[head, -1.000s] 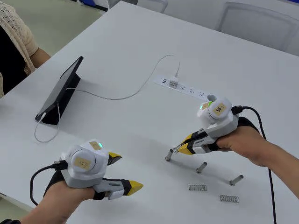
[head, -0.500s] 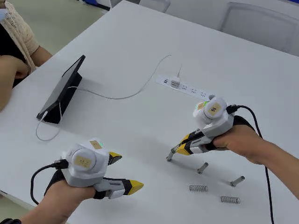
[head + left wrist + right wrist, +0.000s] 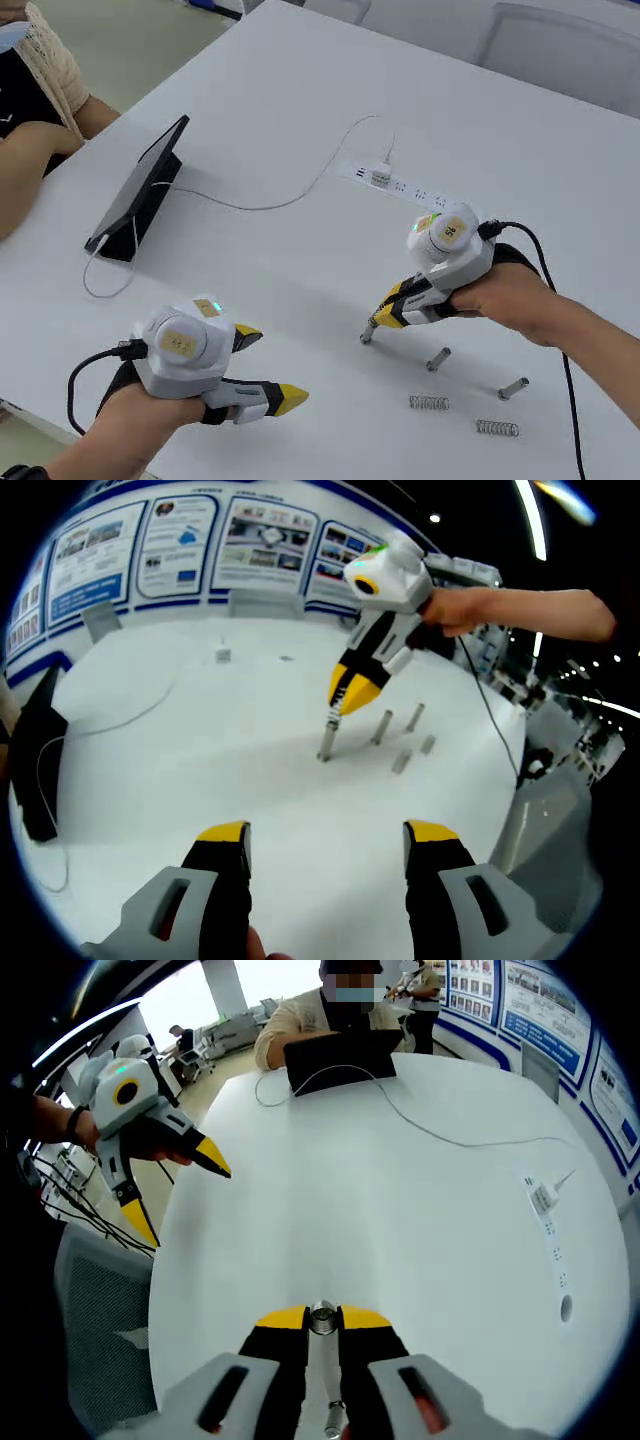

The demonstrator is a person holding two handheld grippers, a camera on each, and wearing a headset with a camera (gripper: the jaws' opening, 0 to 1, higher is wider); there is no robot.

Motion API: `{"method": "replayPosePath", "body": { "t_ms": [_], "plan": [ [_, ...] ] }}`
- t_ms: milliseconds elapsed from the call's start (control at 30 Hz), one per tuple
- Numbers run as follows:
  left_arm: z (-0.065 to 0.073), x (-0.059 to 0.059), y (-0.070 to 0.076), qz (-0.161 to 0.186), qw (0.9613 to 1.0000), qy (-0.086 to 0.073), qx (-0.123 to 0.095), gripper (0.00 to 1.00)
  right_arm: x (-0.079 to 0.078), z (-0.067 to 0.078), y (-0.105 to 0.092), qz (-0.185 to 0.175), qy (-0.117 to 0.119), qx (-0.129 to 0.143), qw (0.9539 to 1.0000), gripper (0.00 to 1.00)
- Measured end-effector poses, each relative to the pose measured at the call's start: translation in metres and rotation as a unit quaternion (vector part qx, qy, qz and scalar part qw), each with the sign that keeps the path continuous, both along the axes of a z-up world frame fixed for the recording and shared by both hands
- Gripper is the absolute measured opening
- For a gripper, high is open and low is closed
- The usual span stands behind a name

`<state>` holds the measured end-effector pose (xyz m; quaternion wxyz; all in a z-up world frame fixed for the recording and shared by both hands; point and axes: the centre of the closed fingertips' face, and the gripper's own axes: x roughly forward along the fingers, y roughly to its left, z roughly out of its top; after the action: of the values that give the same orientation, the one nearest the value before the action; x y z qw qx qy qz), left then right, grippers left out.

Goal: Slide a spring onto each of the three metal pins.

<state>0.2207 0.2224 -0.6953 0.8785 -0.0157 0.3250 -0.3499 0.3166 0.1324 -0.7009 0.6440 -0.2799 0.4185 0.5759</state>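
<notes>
My right gripper (image 3: 383,316) pinches a spring (image 3: 336,716), jaws nearly closed, tips right at the top of the first pin (image 3: 367,333). I judge the spring is barely started down it. Beside that gripper stand the bare second pin (image 3: 437,358) and third pin (image 3: 513,387), with two loose springs (image 3: 428,402) lying near. My left gripper (image 3: 272,366) hangs wide open, empty, well apart.

Pins (image 3: 437,358) in a row at lower right on the worktop (image 3: 300,100), springs (image 3: 428,402) lying just below them, tablet (image 3: 140,195) at left, power strip (image 3: 395,182) above.
</notes>
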Motion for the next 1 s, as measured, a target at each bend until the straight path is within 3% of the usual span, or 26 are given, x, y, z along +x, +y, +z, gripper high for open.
{"method": "replayPosePath", "body": {
  "t_ms": [367, 1000],
  "plan": [
    [0.001, 0.001, -0.001, 0.0, 1.0, -0.001, -0.001, 0.63, -0.002, -0.01, 0.002, 0.018, -0.011, -0.017, 0.9996, 0.12],
    [0.001, 0.003, 0.0, 0.004, 1.0, 0.001, -0.004, 0.65, -0.004, -0.03, 0.002, 0.023, -0.009, -0.027, 0.9993, 0.12]
  ]
}}
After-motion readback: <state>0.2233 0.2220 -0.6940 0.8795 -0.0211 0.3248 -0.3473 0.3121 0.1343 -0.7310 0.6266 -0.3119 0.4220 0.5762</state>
